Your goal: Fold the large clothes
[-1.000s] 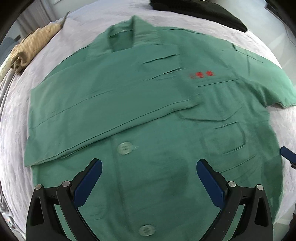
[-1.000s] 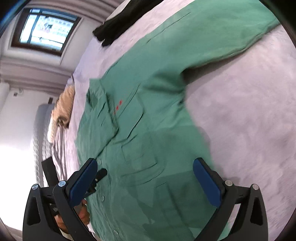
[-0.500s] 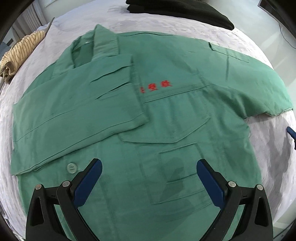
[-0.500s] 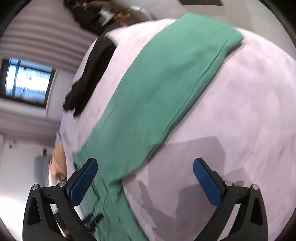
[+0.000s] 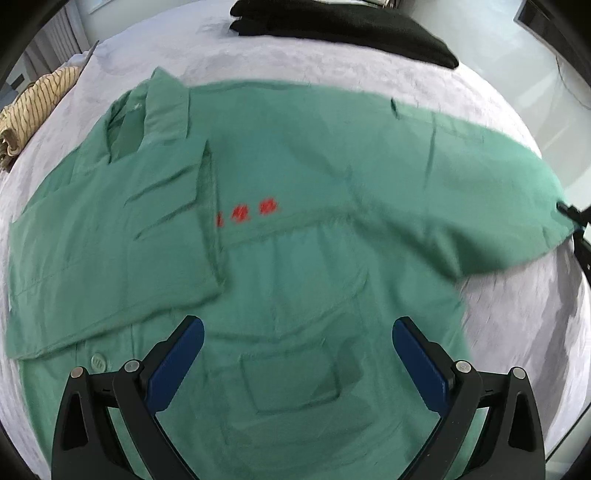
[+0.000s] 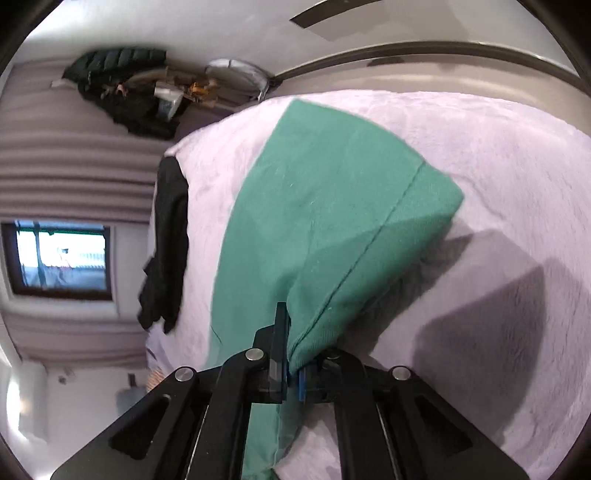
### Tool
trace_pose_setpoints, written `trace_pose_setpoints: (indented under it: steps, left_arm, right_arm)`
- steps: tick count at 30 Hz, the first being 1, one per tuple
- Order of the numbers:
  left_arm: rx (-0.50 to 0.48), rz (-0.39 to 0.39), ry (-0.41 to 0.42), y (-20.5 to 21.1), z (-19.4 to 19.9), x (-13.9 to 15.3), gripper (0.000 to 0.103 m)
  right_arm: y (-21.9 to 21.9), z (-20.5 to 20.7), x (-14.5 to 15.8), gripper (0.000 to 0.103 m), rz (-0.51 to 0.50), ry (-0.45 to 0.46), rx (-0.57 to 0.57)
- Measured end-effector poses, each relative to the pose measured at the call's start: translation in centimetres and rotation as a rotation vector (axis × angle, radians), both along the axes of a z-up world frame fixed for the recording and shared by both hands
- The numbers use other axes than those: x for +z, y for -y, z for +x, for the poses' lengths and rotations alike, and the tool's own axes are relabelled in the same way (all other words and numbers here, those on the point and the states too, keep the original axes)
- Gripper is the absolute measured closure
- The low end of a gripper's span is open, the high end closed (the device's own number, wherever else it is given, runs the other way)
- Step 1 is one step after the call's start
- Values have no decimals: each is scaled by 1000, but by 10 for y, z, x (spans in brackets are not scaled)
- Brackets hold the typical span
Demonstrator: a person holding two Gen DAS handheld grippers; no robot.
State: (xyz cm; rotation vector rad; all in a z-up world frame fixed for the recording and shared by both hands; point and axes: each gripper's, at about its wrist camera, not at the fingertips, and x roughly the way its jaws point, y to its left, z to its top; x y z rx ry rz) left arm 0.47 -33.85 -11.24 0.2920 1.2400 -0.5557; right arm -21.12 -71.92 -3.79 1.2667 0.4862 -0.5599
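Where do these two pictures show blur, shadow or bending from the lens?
Left wrist view: the green cotton shirt is motion-blurred, its red lettering unreadable. Right wrist view: dark shadows fall on the pale lilac bedcover; the fisheye curves the walls.

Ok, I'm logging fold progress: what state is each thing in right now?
Green shirt: spread front-up on the bed, one sleeve folded across the chest.
Other sleeve: stretched out, cuff pinched.
Right claw: shut on the cuff.
Left claw: open, empty, above the shirt.
Black garment: lying beyond the collar.
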Motion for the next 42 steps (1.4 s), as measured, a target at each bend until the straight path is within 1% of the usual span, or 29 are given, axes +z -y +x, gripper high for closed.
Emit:
trace_pose_setpoints:
  steps: [3, 6, 8, 10, 11, 13, 14, 15, 17, 19, 20, 21, 22, 24, 25, 26, 27, 29, 30, 31, 32, 33, 34, 35, 36, 37, 38, 39, 42]
  left_arm:
    - [1, -20, 28, 3, 0, 10, 1]
    - [14, -21, 25, 0, -4, 15, 1]
    - [37, -17, 24, -26, -6, 16, 1]
    - [69, -13, 39, -54, 9, 8, 1]
    - [84, -10, 48, -67, 19, 3, 1]
    - [118, -3, 70, -90, 27, 6, 1]
    - [138, 3, 84, -104, 34, 8, 1]
    - [155, 8, 95, -114, 39, 9, 1]
    - [202, 17, 118, -140, 55, 7, 1]
    - [257, 19, 128, -174, 68, 7, 1]
    - [278, 21, 130, -184, 74, 6, 1]
    - [302, 22, 131, -197, 80, 4, 1]
    - [330, 24, 133, -215, 85, 4, 1]
    - [367, 35, 136, -239, 93, 1, 1]
    - [384, 41, 137, -251, 98, -3, 1]
    - [398, 45, 133, -262, 103, -8, 1]
    - [406, 47, 128, -270, 106, -11, 1]
    - [416, 50, 109, -286, 110, -19, 1]
    - [415, 47, 102, -290, 112, -23, 1]
    - [412, 40, 97, -296, 113, -25, 1]
    - [410, 35, 96, -300, 113, -26, 1]
    - [408, 28, 96, -304, 111, -26, 1]
    - [408, 12, 94, -310, 111, -26, 1]
    - [410, -1, 91, -312, 112, -26, 1]
    - [412, -14, 87, -316, 112, -26, 1]
    - [415, -30, 82, -319, 114, -26, 1]
    - [417, -42, 82, -321, 114, -25, 1]
    - [420, -52, 77, -323, 113, -24, 1]
    - [434, -103, 69, -337, 114, -18, 1]
  right_arm:
    - [-12, 12, 22, 99, -80, 14, 69]
    - [-35, 36, 55, 99, -166, 42, 173]
    - [-54, 54, 72, 99, -198, 76, 233]
    - [-74, 74, 84, 99, -221, 103, 293]
    - [-91, 90, 92, 99, -247, 111, 342]
    - [-126, 118, 104, 99, -304, 109, 428]
    - [-155, 140, 109, 99, -347, 104, 496]
    - [-170, 152, 111, 99, -366, 102, 530]
    - [-224, 190, 110, 99, -430, 84, 647]
    - [-275, 221, 100, 99, -482, 54, 750]
    - [-313, 242, 85, 99, -500, 23, 823]
    - [-330, 252, 76, 99, -499, 6, 857]
    - [-357, 265, 58, 99, -491, -21, 909]
    - [-414, 287, 9, 99, -468, -99, 1013]
    - [-428, 289, -8, 99, -459, -130, 1034]
    - [-446, 296, -37, 99, -437, -189, 1062]
    - [-456, 297, -57, 99, -422, -237, 1072]
    - [-467, 302, -96, 95, -375, -349, 1053]
    - [-465, 300, -104, 94, -342, -371, 1030]
    - [-461, 297, -106, 89, -298, -363, 1001]
    - [-455, 289, -103, 83, -251, -325, 973]
    - [-451, 282, -98, 60, -237, -309, 948]
    - [-444, 275, -90, 39, -235, -286, 900]
    - [-435, 265, -80, 38, -235, -253, 819]
    - [-429, 263, -80, 39, -226, -247, 788]
    - [-422, 263, -79, 53, -201, -248, 743]
    - [-419, 269, -77, 67, -194, -255, 727]
    - [-420, 273, -79, 93, -198, -263, 730]
    - [-455, 300, -60, 92, -332, -250, 825]
